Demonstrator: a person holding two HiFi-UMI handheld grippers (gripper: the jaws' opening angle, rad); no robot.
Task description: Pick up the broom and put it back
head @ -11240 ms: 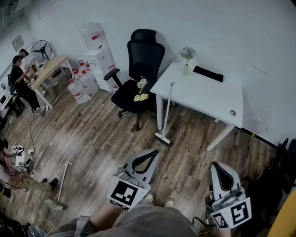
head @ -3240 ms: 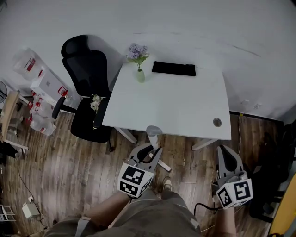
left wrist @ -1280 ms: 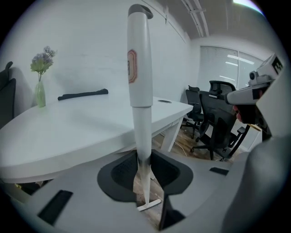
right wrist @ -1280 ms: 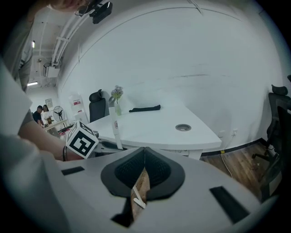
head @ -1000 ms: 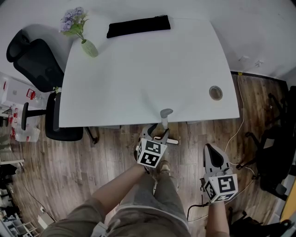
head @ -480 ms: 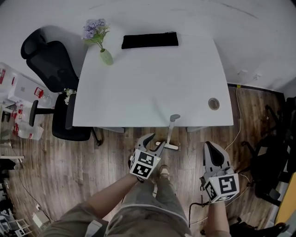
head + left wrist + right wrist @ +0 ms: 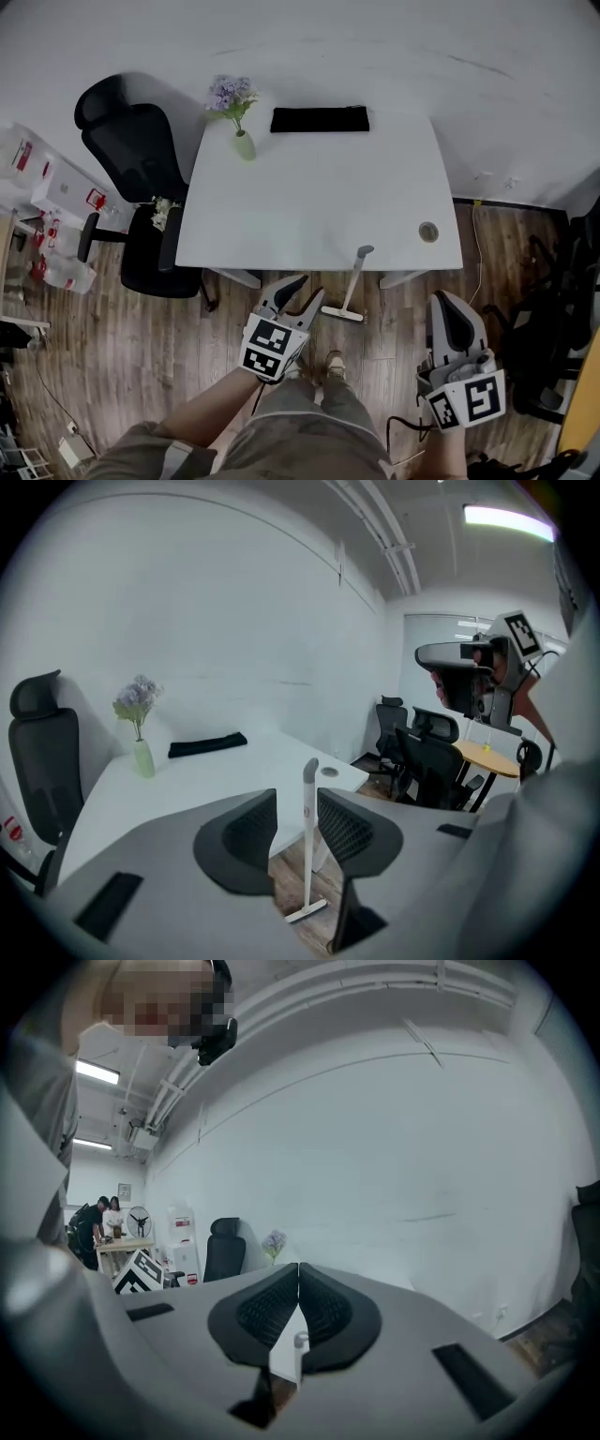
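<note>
Broom (image 7: 350,284) is leaning against the front edge of the white table (image 7: 319,211), its handle top touching that edge and its head sitting on the wooden floor (image 7: 141,347) just under it. The left gripper (image 7: 302,292) is hovering just beside the broom without touching it. Its jaws are standing partly apart, having just been closing. The handle is showing through the gap beyond them, not between the pads. The right gripper (image 7: 450,314) is hanging off to the right, well apart from the broom, with its jaws pressing together on nothing.
</note>
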